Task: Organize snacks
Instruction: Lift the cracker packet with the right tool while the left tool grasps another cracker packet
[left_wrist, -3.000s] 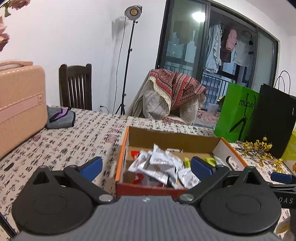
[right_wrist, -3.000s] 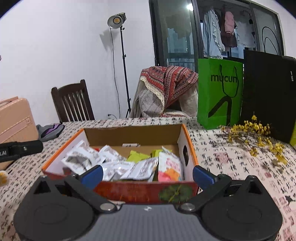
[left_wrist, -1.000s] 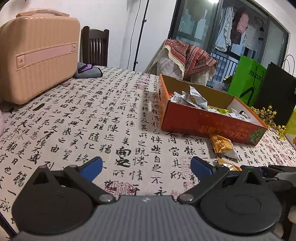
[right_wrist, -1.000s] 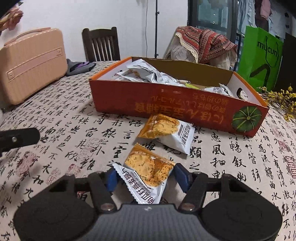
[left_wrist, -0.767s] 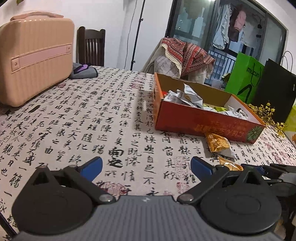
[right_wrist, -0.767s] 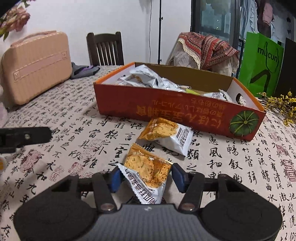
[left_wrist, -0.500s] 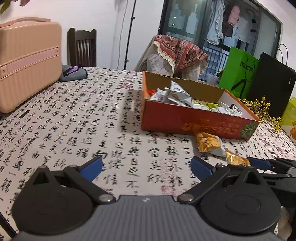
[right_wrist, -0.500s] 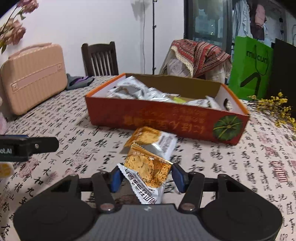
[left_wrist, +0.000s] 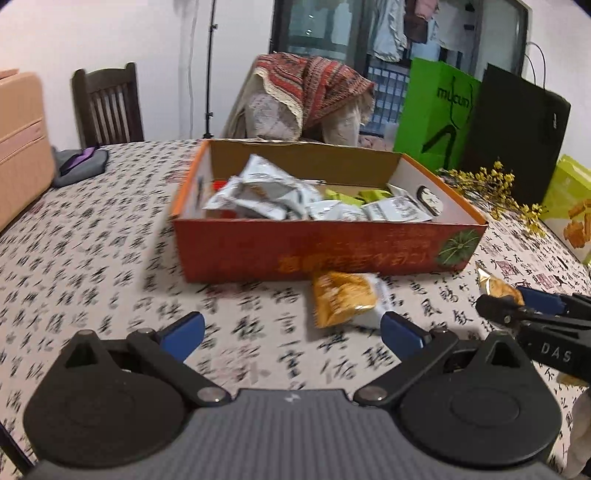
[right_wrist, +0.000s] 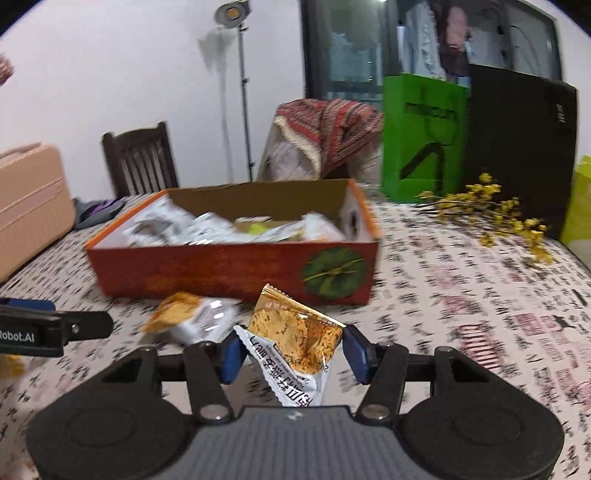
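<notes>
Calligraphy-print worktop; green "mucun" bag at one o'clock. Your right tool grips a snack packet; left tool gapes wide, empty, "DAS" alongside.

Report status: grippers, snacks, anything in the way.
Right gripper shut on cracker packet. Left gripper open, empty. Second packet on table by box. Path clear.

Both wrist views low over table, facing shared snack box.
</notes>
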